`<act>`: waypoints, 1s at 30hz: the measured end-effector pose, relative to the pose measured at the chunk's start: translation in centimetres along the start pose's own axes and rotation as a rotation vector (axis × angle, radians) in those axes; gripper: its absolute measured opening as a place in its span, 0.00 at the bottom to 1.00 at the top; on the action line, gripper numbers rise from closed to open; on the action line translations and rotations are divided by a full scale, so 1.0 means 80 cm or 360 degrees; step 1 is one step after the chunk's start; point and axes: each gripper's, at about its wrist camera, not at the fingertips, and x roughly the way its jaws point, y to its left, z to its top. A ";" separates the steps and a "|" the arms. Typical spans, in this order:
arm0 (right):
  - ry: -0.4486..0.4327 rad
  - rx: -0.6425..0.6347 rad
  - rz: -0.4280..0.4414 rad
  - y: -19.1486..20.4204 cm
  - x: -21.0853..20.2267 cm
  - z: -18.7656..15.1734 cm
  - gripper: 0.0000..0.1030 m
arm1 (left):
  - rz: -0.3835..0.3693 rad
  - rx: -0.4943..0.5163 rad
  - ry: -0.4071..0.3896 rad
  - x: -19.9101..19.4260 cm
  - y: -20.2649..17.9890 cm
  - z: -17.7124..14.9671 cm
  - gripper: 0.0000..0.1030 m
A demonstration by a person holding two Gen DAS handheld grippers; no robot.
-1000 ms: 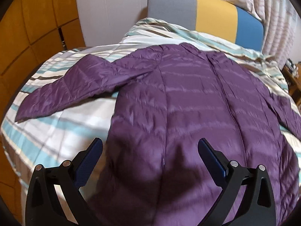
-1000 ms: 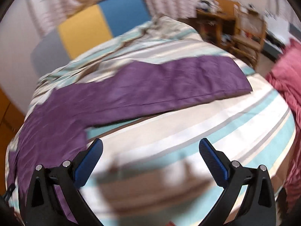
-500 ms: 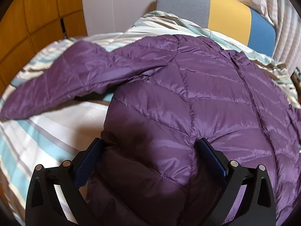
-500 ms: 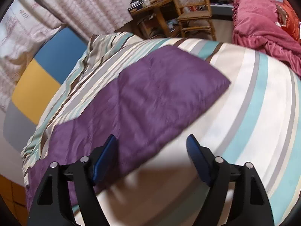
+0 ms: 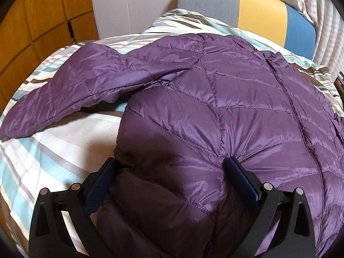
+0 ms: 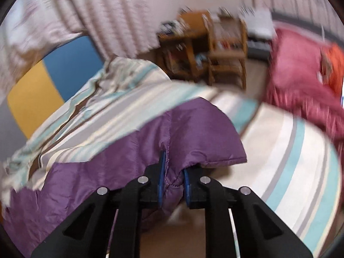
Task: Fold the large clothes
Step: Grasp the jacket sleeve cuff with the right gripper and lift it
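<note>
Right gripper [image 6: 173,172] pinches the jacket [image 5: 215,107] sleeve cuff [image 6: 193,137]; left gripper [image 5: 172,169], spread wide, straddles the hem; sleeve best carried flat across the body.

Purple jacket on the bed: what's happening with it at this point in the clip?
A person with a handheld gripper in each hand is starting to fold a purple down jacket spread over a striped duvet. The right gripper is shut on the end of one sleeve. The left gripper is open, its jaws straddling the puffy hem of the jacket's body without pinching it. The other sleeve lies stretched out to the side, and no fold shows yet.
</note>
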 end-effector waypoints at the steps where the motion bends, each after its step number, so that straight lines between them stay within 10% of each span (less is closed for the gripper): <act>1: -0.0059 -0.0101 0.0000 0.018 -0.012 -0.001 0.12 | 0.0001 0.0000 -0.0001 0.000 -0.001 0.000 0.97; 15: -0.0476 -0.1103 0.0300 0.269 -0.136 -0.101 0.06 | -0.0037 -0.0038 -0.0021 0.000 0.004 -0.002 0.97; 30: -0.0338 -0.1506 0.0878 0.450 -0.187 -0.257 0.05 | -0.0059 -0.0055 -0.0034 -0.001 0.007 -0.004 0.97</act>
